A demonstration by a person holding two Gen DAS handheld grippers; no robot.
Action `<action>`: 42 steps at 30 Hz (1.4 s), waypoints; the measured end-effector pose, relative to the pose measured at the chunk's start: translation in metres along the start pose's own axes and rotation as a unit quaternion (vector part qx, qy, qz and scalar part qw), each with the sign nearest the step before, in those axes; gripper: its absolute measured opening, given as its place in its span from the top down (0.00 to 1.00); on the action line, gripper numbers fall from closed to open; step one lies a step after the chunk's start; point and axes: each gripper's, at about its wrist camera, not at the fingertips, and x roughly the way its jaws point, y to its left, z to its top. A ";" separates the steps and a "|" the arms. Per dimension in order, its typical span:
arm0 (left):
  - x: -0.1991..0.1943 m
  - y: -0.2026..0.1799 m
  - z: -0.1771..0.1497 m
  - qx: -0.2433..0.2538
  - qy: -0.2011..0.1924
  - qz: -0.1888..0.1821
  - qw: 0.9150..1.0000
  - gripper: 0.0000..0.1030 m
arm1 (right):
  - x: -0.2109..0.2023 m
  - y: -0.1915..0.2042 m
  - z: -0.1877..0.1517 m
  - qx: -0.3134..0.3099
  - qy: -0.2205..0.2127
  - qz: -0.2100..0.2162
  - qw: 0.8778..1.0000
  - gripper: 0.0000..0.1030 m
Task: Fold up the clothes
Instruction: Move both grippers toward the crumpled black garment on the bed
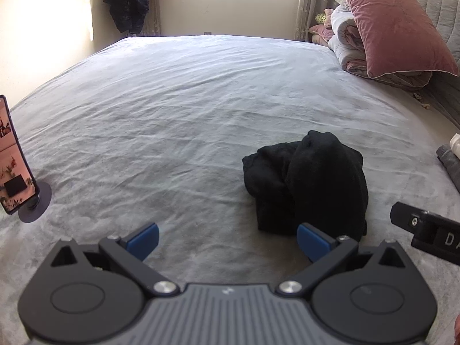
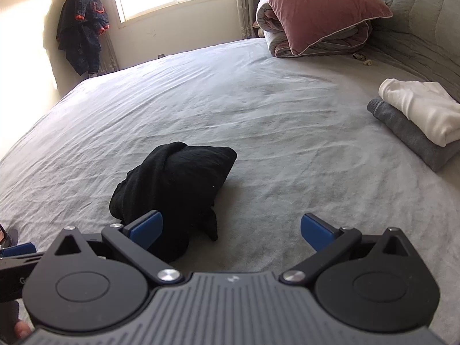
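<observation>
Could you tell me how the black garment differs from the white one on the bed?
The black garment lies in a crumpled heap; the white garment is folded. The black one sits directly on the bed near both open grippers, left and right; the white one rests on a folded grey garment off to the right. Neither is being held.

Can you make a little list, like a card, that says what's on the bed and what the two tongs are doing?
Place: grey bed
To fold: black garment, crumpled in a heap
Already folded: white garment stacked on grey garment
Left tongs: open, holding nothing, beside the black heap
Right tongs: open, holding nothing
Also there: pink pillow on rolled quilt, phone on a stand
</observation>
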 end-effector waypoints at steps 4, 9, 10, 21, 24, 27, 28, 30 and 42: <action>-0.004 0.000 -0.001 -0.006 -0.001 -0.004 1.000 0.00 | 0.006 0.001 0.001 -0.003 0.006 -0.004 1.000 0.00; 0.004 0.011 0.007 -0.012 0.018 0.010 1.000 0.00 | 0.012 0.004 0.002 -0.004 0.007 -0.010 1.000 0.00; 0.004 0.012 0.009 -0.011 0.019 0.013 1.000 0.00 | 0.013 0.005 0.003 -0.002 0.010 -0.013 1.000 0.00; 0.010 0.017 0.030 0.012 -0.018 0.028 0.999 0.00 | 0.023 0.031 0.020 -0.089 0.034 -0.036 0.995 0.00; 0.024 0.023 0.031 -0.004 -0.016 0.032 0.999 0.00 | 0.032 0.036 0.018 -0.113 0.040 -0.031 0.992 0.00; 0.042 0.028 0.028 -0.016 0.003 0.028 0.999 0.00 | 0.047 0.036 0.019 -0.119 0.056 -0.031 0.991 0.00; 0.048 0.030 0.026 -0.020 0.009 0.026 0.999 0.00 | 0.053 0.033 0.018 -0.117 0.061 -0.029 0.991 0.00; 0.060 0.030 0.024 -0.020 0.026 0.022 0.999 0.00 | 0.065 0.026 0.015 -0.110 0.072 -0.025 0.991 0.00; 0.103 0.021 0.007 0.039 0.081 0.005 0.996 0.00 | 0.109 0.007 0.005 -0.114 0.143 -0.018 0.983 0.00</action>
